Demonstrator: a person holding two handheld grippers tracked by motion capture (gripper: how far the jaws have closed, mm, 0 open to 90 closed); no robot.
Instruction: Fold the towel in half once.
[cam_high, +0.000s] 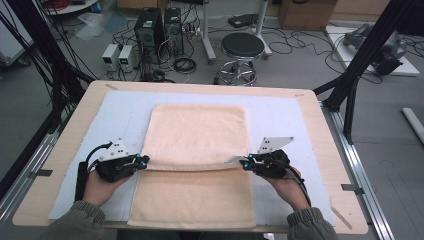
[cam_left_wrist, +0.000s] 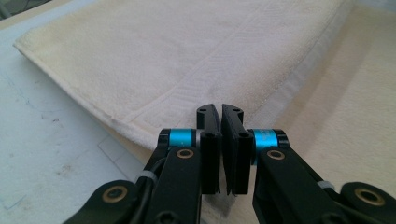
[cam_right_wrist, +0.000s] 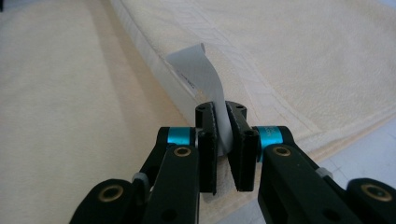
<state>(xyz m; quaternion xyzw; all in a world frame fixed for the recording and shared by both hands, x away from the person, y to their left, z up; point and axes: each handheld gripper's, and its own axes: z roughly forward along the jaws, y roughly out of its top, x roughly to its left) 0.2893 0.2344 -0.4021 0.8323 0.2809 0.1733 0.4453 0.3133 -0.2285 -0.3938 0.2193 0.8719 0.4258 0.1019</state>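
Observation:
A cream towel (cam_high: 197, 135) lies folded on the table, its upper layer ending in a hem across the middle. My left gripper (cam_high: 144, 162) sits at the left end of that hem. In the left gripper view its jaws (cam_left_wrist: 220, 114) are pressed together at the towel's (cam_left_wrist: 187, 56) corner edge, which runs in behind them. My right gripper (cam_high: 243, 163) is at the hem's right end. In the right gripper view it (cam_right_wrist: 220, 112) is shut on the towel's white label (cam_right_wrist: 196, 65), which curls up out of the jaws over the towel (cam_right_wrist: 303, 56).
The towel rests on a pale blue mat (cam_high: 285, 117) covering a wooden table (cam_high: 322, 135). Beyond the far edge stand a black stool (cam_high: 242, 47), computer towers (cam_high: 150, 27) and cables. A black frame post (cam_high: 357, 70) rises at the right.

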